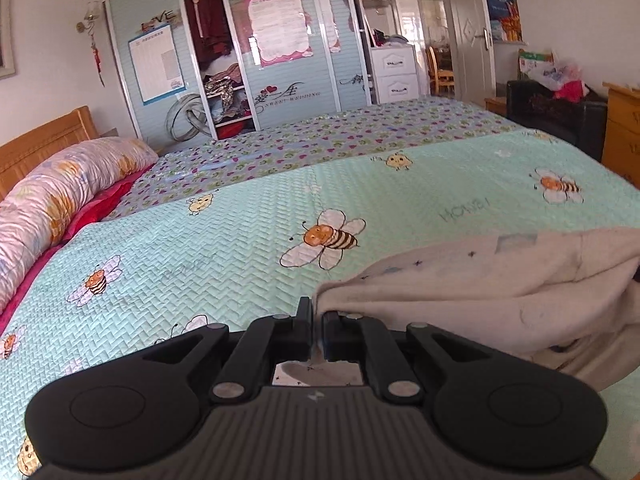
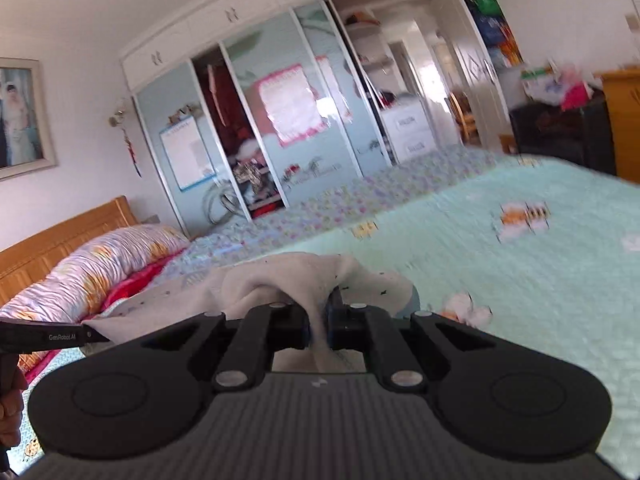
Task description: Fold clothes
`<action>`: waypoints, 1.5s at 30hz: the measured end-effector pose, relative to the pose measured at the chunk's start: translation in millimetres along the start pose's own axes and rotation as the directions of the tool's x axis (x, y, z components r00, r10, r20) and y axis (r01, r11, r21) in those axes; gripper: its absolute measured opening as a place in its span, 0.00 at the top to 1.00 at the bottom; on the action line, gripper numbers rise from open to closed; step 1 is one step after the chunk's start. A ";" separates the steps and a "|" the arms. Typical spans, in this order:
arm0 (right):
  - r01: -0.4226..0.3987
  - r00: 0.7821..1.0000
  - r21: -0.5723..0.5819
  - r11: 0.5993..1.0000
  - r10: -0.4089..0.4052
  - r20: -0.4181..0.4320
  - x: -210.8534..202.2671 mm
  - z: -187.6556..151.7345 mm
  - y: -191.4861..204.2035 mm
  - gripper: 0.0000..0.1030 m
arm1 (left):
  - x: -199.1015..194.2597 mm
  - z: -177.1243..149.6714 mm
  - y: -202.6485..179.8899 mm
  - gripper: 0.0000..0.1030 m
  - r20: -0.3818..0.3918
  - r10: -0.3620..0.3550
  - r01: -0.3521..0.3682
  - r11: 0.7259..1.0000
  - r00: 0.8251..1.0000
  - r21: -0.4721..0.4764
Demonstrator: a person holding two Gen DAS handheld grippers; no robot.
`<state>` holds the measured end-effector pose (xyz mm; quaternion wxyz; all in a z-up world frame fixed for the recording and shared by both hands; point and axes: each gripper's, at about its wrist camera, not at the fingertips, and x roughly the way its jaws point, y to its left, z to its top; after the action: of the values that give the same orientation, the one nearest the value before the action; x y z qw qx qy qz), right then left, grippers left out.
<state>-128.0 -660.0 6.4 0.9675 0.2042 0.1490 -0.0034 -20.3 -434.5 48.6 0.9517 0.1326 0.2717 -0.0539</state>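
Bright daylight floods in from the far doorway (image 1: 420,12); fisheye bends the edges, and the right wrist view smears with motion blur.

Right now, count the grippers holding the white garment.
2. The left gripper pinches an edge of the white garment low over the bee-print bedspread; the right gripper clamps a bunched fold of it.

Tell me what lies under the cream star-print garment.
Under the cream star-print garment lies the mint quilted bedspread with bee prints. Both grippers' jaws pinch its edges, lifting it. Whatever the bedspread shows directly beneath the fabric is covered.
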 end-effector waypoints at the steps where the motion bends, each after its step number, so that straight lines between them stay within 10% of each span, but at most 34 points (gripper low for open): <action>1: 0.014 0.999 0.015 1.000 -0.013 -0.030 3.7 -8.2 -7.2 0.93 | 5.2 -4.6 -7.4 0.95 -0.016 0.013 -0.013 1.000 1.000 0.027; 18: 0.013 0.978 0.026 1.000 -0.007 -0.211 67.3 -56.8 -7.4 0.91 | 60.6 -51.7 0.7 0.95 -0.162 0.131 -0.118 0.989 0.978 0.087; 23: -0.187 0.901 -0.038 0.982 0.155 -0.406 56.2 -89.5 25.2 0.91 | 81.0 -74.5 25.7 0.95 -0.248 0.103 -0.099 0.995 0.963 0.031; 28: -0.197 0.858 -0.074 0.978 0.136 -0.496 33.7 -103.1 29.0 0.84 | 87.4 -90.8 38.4 0.95 -0.289 0.041 -0.052 0.998 0.956 -0.029; 33: -0.171 0.904 -0.146 0.974 0.097 -0.416 0.6 -68.6 31.7 0.70 | 87.1 -87.4 42.0 0.95 -0.263 0.001 -0.016 0.998 0.965 -0.055; 36: -0.125 0.964 -0.251 0.960 0.057 -0.261 -19.2 -42.8 37.5 0.26 | 85.2 -80.3 41.7 0.95 -0.245 -0.010 -0.004 0.998 0.969 -0.057; 38: -0.086 0.984 -0.310 0.947 0.031 -0.177 -23.9 -32.5 41.6 0.14 | 82.5 -77.3 40.6 0.95 -0.237 -0.015 0.001 0.998 0.971 -0.059; 43: -0.101 0.951 -0.396 0.912 -0.029 -0.309 36.8 -61.3 44.8 0.23 | 71.3 -73.6 36.9 0.95 -0.221 -0.028 0.018 0.999 0.975 -0.046; 45: -0.100 0.940 -0.374 0.922 -0.036 -0.340 53.0 -72.8 40.5 0.77 | 67.7 -72.6 36.3 0.95 -0.224 -0.030 0.023 0.999 0.974 -0.037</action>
<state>-95.5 -591.1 -56.5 0.9481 0.0099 0.3083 0.0771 6.9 -381.2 -38.6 0.9162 0.1178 0.3802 -0.0466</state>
